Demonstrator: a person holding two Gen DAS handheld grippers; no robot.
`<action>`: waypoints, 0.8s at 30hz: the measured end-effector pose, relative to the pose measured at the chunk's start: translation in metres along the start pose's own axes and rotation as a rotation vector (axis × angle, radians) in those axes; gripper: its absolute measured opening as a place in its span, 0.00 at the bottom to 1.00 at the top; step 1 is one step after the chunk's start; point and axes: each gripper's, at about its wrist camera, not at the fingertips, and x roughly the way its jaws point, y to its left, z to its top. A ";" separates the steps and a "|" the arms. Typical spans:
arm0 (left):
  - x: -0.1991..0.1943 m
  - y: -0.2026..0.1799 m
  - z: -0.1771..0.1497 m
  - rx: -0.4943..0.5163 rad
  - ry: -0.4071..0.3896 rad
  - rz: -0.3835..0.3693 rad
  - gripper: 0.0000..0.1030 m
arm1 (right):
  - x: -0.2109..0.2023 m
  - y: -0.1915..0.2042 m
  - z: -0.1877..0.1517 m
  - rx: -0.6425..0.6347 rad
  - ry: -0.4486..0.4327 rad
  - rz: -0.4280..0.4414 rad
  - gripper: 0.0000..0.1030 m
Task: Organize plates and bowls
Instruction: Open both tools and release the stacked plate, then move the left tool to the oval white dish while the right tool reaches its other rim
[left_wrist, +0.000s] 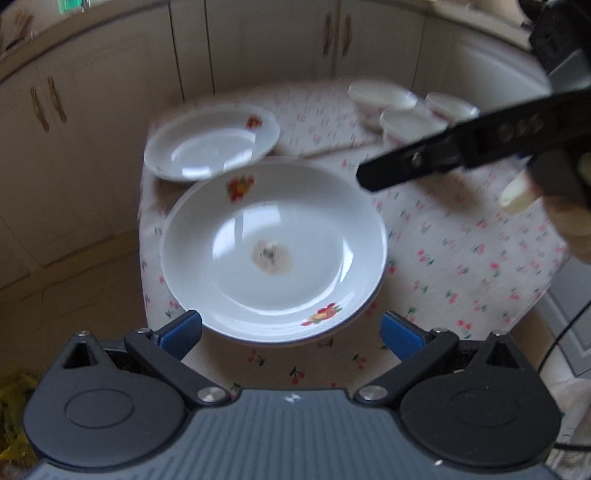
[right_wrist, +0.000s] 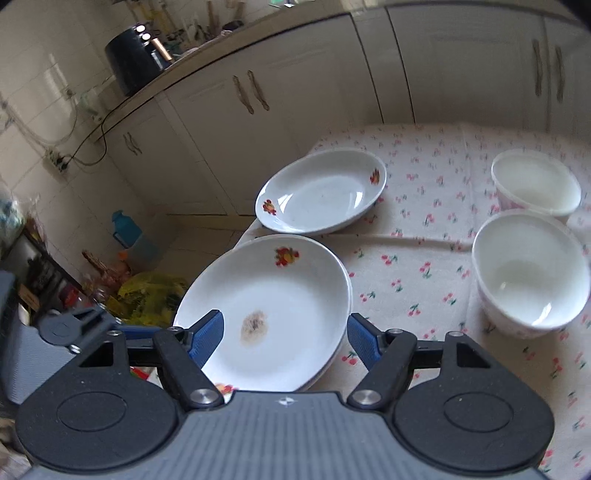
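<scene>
A white plate with fruit decals and a brown stain lies on top of a second plate, whose rim peeks out beneath. My left gripper is open, and its blue pads flank the plate's near rim without pressing it. My right gripper is open too. One blue pad hovers over the plate and the other sits outside its right rim. Another decorated plate rests farther back. Three white bowls stand at the far right, and two of them appear in the right wrist view.
The table wears a cherry-print cloth, and both plates sit close to its left edge. Cream cupboards stand behind. A yellow bag and clutter lie on the floor to the left. A thin stick lies near the bowls.
</scene>
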 end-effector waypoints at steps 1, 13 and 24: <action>-0.008 0.001 0.001 0.001 -0.038 -0.004 0.99 | -0.002 0.001 0.001 -0.018 -0.006 -0.008 0.79; -0.016 0.089 0.053 0.068 -0.389 0.053 0.99 | 0.011 0.001 0.073 -0.144 -0.112 -0.115 0.90; 0.079 0.153 0.090 0.002 -0.297 -0.062 0.99 | 0.097 -0.031 0.122 -0.005 -0.016 -0.127 0.89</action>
